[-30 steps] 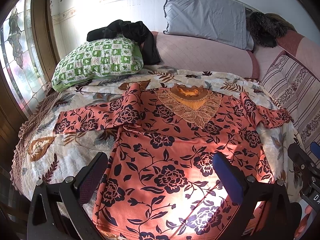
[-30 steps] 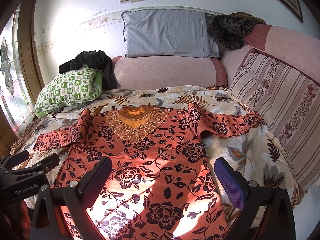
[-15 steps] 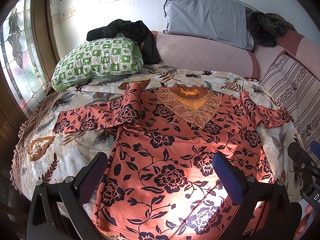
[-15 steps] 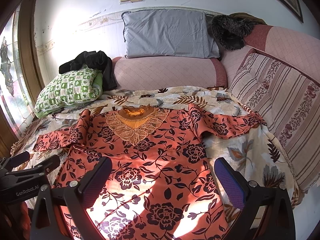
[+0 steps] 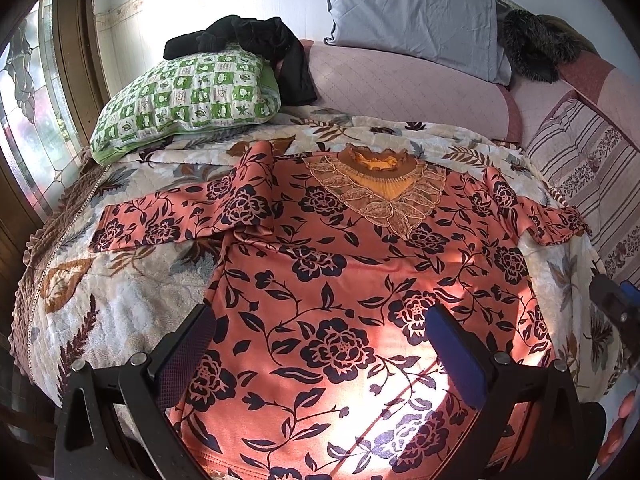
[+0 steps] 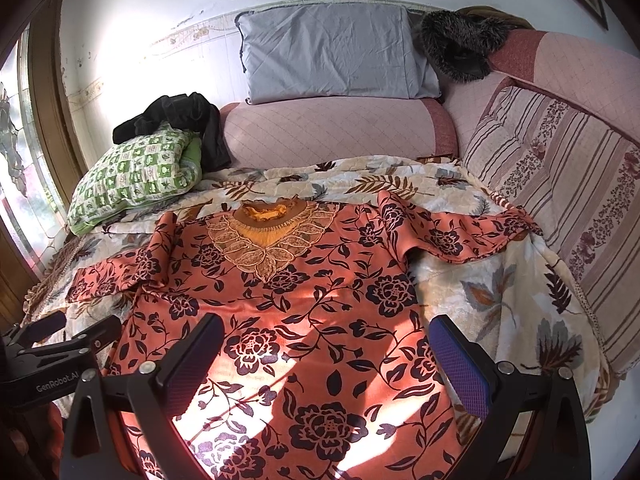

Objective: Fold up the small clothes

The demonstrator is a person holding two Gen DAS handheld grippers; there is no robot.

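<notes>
nearest the lens, the left gripper (image 5: 320,344) hangs over the lower half of the blouse, fingers (image 5: 188,354) spread wide with nothing between them. same story on the right gripper (image 6: 326,346): wide apart, empty, poised above the hem end with sunlight splashed across the cloth below. the left tool's black body pokes in at the left edge of the right wrist view.

under both, the orange floral blouse (image 5: 360,280) lies flat, front up, on the leaf-print blanket (image 5: 120,292) that covers the bed. hem toward the cameras, lace collar (image 6: 266,240) at the far end. its left-hand sleeve (image 5: 160,224) stretches out sideways over the blanket with a fold bunched at the shoulder; the other sleeve (image 6: 460,236) runs out toward the striped cushion (image 6: 560,208) and rumples at its end.

further back, a green checked pillow (image 5: 188,100) sits at the blanket's far left corner, a black garment (image 5: 256,44) heaped on top of it. behind that, a pink quilted bolster (image 6: 332,136), with a grey pillow (image 6: 332,52) leaning on the wall and something dark and furry (image 6: 456,48) beside it.
</notes>
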